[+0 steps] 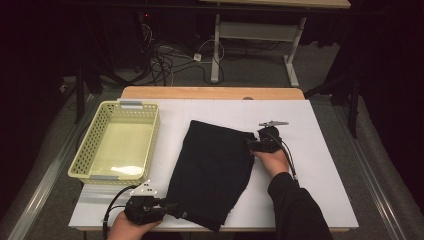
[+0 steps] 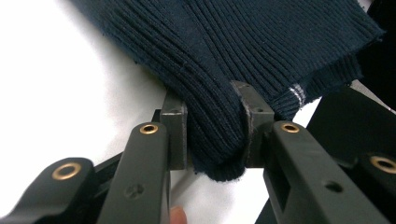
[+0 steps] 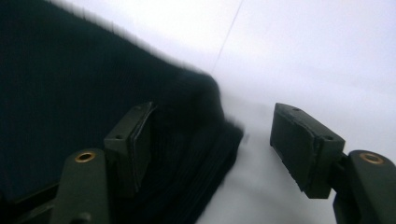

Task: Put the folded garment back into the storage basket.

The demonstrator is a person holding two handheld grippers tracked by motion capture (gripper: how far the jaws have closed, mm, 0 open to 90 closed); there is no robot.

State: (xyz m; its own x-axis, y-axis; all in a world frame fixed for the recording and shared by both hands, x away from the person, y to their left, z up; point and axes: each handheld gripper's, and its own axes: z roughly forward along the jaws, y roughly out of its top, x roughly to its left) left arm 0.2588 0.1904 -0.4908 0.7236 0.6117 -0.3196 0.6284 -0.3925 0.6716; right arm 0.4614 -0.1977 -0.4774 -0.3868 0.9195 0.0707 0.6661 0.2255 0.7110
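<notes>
We have the left gripper (image 2: pixel 212 135) pinching the dark sweater (image 1: pixel 212 170) hem — the right gripper (image 3: pixel 212 154) stands spread at its corner, grasp pending, basket (image 1: pixel 82 162) empty.

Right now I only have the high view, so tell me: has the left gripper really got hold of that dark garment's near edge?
Observer: Yes. In the left gripper view, the left gripper has its jaws pressed on a bunched fold of the knit garment, at its ribbed hem.
Operator: And the right one, at the far corner?
Observer: The right gripper is open. One jaw lies over the knit and the other over bare table, with nothing pinched yet.
Operator: Any mark on that hem?
Observer: A small white mark sits on the rib edge just beside the left grip.
</notes>
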